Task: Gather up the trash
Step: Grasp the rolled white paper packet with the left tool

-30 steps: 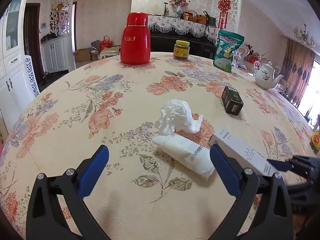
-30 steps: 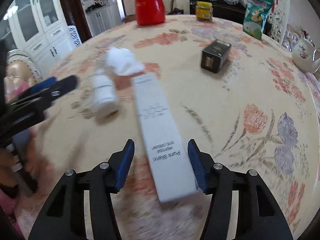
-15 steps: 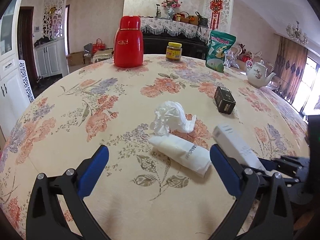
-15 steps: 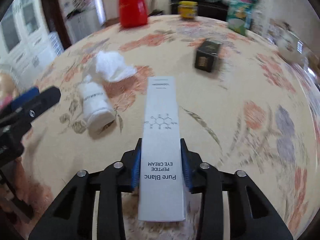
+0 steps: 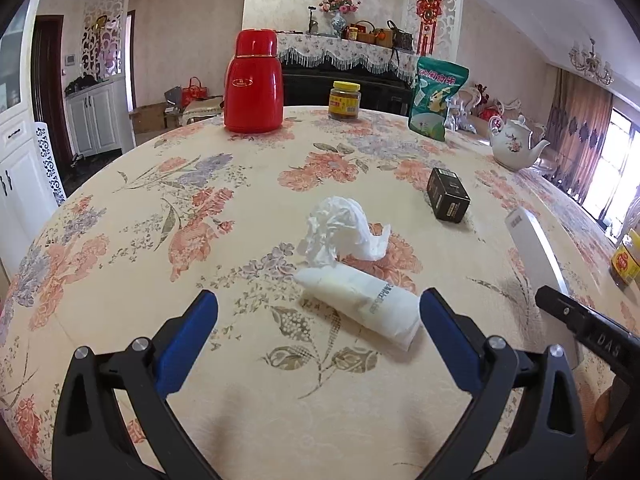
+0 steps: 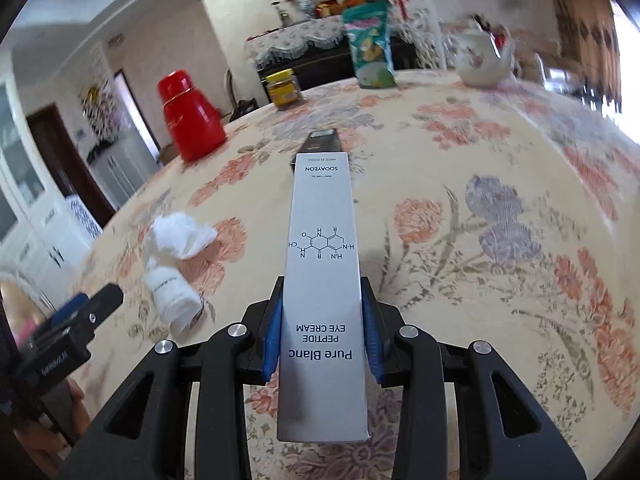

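Floral tablecloth (image 5: 160, 216), red flask (image 5: 253, 84), sideboard (image 5: 344, 50)

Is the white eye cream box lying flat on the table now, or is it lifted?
Lifted. The right claw is shut on the white eye cream box, whose far end rises above the tablecloth.

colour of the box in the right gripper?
White, with dark blue print, on the box. Shows best in the right wrist view.

My round table (image 5: 120, 240) wears a floral cloth. On it: crumpled tissue (image 5: 340, 232), white tube (image 5: 360, 304) beside it, black box (image 5: 447, 195), red flask (image 5: 253, 84), yellow-lidded jar (image 5: 345, 101), green snack bag (image 5: 434, 98), teapot (image 5: 514, 142).
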### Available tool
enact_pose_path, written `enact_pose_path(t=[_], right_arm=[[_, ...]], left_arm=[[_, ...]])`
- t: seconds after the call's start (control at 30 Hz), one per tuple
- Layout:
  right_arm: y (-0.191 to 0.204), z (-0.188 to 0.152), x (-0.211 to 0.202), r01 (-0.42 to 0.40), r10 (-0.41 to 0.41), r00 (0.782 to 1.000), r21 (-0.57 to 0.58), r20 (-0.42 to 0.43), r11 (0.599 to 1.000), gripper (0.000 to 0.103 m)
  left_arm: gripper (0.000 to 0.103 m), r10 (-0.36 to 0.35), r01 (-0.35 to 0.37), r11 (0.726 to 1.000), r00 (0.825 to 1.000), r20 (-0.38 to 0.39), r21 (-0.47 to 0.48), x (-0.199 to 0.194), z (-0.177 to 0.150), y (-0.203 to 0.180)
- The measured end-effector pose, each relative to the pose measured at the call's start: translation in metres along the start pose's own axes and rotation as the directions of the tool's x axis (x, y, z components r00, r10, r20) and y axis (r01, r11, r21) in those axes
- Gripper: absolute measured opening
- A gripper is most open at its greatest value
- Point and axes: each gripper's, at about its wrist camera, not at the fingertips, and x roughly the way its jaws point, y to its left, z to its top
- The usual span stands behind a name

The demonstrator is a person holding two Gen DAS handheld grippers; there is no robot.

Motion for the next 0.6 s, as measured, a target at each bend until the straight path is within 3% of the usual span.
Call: enact_pose_path(t=[0.37, 0.6], right_arm=[[0.006, 0.0, -0.006, 0.025, -0.024, 0.999, -0.029, 0.033, 0.999, 0.034], [-0.008, 0.002, -0.005, 0.01, -0.011, 1.0, 0.031, 0.028, 0.999, 0.034]], left_arm=[[0.098, -0.026, 0.024, 1.0, 0.994, -0.107, -0.02, 0.017, -0.003, -0.024], [0.097, 0.055, -0.066, 0.996, 0.983, -0.177, -0.052, 0.051, 0.005, -0.038]])
